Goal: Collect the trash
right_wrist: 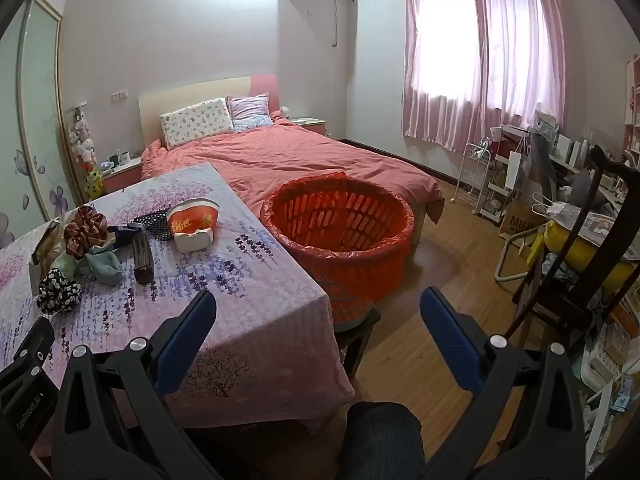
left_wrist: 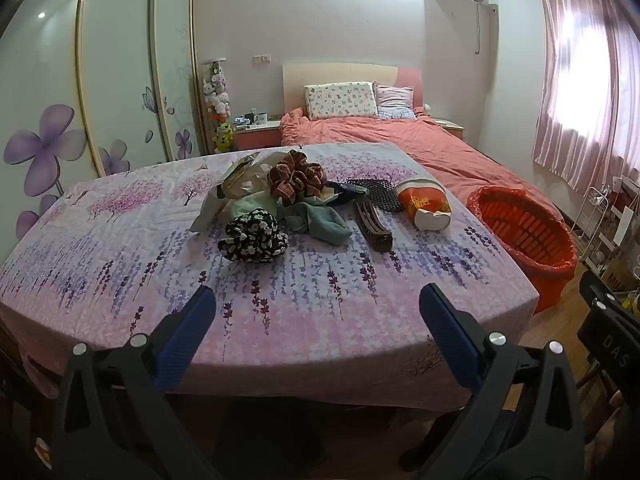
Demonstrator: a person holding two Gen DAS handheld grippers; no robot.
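A pile of items lies mid-table: crumpled paper and wrappers, a plaid scrunchie, a black floral scrunchie, teal cloth, a dark comb-like piece, black mesh and a tipped orange-and-white paper cup. An orange basket lined with a red bag stands at the table's right edge. My left gripper is open and empty over the near table edge. My right gripper is open and empty, over the table corner and floor in front of the basket.
The table wears a purple floral cloth. A bed with a coral cover lies behind. A wardrobe stands left. A dark chair, shelves and clutter fill the right side. Wooden floor lies between.
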